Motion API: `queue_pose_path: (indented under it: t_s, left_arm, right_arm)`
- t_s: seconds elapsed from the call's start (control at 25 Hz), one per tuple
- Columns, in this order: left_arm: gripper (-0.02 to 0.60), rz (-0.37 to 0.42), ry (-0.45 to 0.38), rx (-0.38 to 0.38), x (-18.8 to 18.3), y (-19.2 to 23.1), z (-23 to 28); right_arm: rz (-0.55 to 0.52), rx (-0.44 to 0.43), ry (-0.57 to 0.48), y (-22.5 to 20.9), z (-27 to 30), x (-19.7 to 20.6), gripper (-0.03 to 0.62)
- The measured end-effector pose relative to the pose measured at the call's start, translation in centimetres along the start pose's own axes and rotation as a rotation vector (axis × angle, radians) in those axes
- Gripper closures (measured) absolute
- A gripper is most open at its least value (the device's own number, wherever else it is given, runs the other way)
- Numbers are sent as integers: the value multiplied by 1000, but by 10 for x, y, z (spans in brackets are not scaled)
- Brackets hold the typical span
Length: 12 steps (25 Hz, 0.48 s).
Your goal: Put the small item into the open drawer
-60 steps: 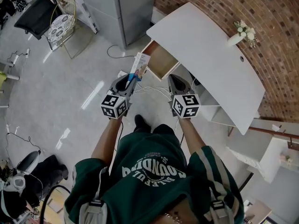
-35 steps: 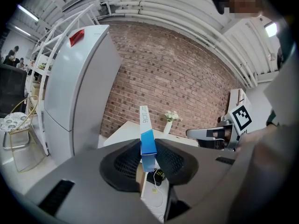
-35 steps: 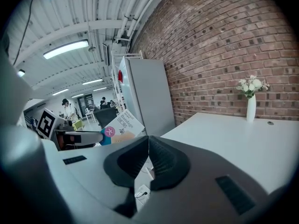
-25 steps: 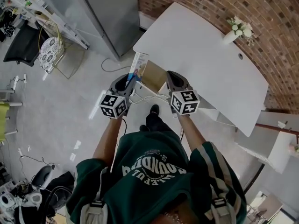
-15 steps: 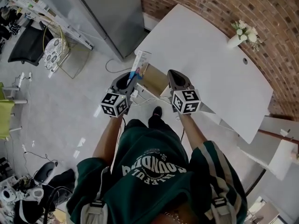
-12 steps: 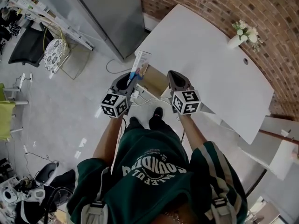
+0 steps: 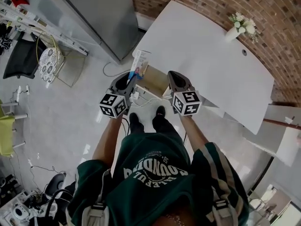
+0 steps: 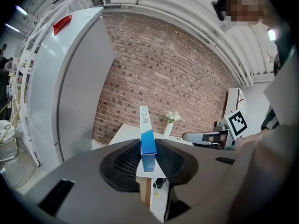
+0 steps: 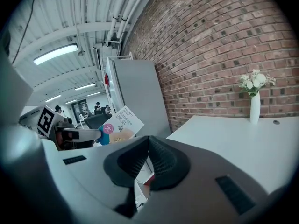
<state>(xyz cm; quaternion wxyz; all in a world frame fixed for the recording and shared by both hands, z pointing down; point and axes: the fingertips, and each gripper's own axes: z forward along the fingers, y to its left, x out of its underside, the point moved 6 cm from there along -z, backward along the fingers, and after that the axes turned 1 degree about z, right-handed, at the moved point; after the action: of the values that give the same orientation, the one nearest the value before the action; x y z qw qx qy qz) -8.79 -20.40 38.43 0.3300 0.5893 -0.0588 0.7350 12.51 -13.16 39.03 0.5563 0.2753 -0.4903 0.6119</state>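
My left gripper (image 7: 132, 77) is shut on a flat bandage box (image 7: 139, 64), white with a blue end, which sticks up from the jaws. In the left gripper view the box (image 8: 147, 143) stands edge-on between the two pads. An open wooden drawer (image 7: 153, 79) juts out from under the white desk (image 7: 207, 55), and the box hangs just over the drawer's left front corner. To the right my right gripper (image 7: 172, 75) is shut with nothing between its jaws, close above the drawer's right side. The right gripper view shows the box's printed face (image 9: 119, 124) off to its left.
A white vase of flowers (image 7: 238, 27) stands at the desk's far edge. A tall grey cabinet (image 7: 94, 13) stands left of the desk. White cables (image 7: 143, 98) lie on the floor below the drawer, by the person's feet (image 7: 148, 119). A wire chair (image 7: 49, 60) stands at the left.
The person has stepped closer to the desk, so both grippers and the box have come nearer the drawer. The left grip on the box is unchanged.
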Motion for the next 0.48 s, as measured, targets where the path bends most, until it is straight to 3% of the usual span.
queue_pose_path:
  t_s: [0.48]
  left_arm:
    - [480, -36, 28, 68, 12, 27, -4]
  right_arm:
    - [-3, 73, 11, 14, 2, 12, 569]
